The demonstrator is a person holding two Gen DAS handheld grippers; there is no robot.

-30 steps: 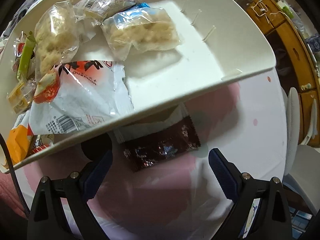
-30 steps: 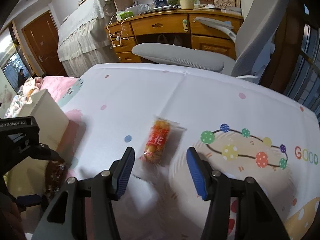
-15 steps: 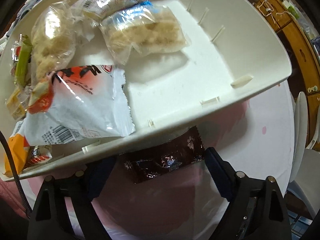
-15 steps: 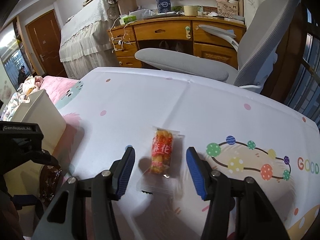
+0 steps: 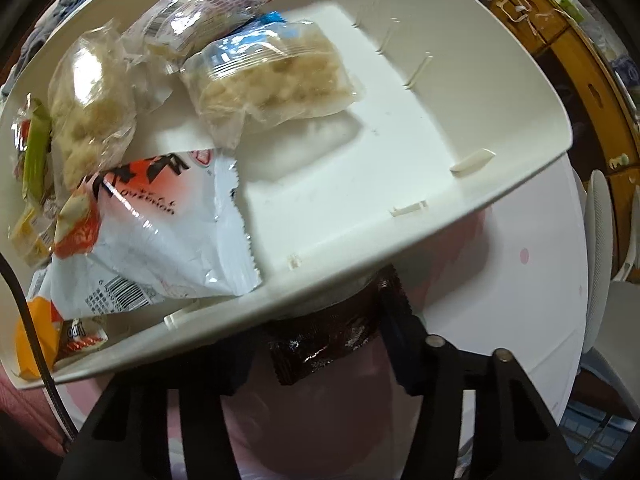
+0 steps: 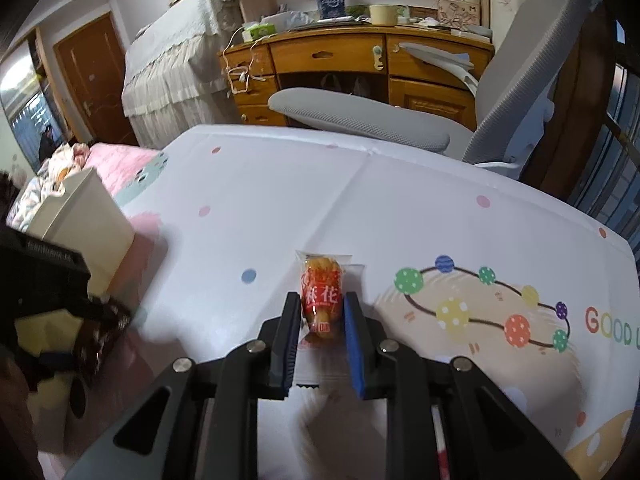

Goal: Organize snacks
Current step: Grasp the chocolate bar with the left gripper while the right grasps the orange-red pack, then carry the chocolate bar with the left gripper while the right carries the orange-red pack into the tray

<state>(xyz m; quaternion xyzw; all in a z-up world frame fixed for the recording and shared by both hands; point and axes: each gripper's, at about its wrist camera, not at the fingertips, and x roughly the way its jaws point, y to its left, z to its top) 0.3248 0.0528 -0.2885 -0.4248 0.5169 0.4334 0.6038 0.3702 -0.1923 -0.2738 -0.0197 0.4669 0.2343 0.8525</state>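
In the left wrist view a white bin (image 5: pixel 500 184) holds several snack packs, among them a white and orange bag (image 5: pixel 160 240) and a clear pack of pale puffs (image 5: pixel 276 80). My left gripper (image 5: pixel 320 344) is shut on a dark brown packet (image 5: pixel 328 340), held just below the bin's near rim. In the right wrist view my right gripper (image 6: pixel 322 312) is shut on a small orange snack pack (image 6: pixel 322 296) that lies on the white table mat (image 6: pixel 360 208). The left gripper with the brown packet (image 6: pixel 100 336) shows at the left, blurred.
The bin's outer wall (image 6: pixel 80 216) stands at the mat's left edge. A grey office chair (image 6: pixel 400 128) and a wooden desk (image 6: pixel 360 64) stand behind the table. The mat has a coloured dot print (image 6: pixel 480 304) at the right.
My left gripper closed on the brown packet and brought it up to the bin's rim. My right gripper moved onto the orange pack and closed on it.
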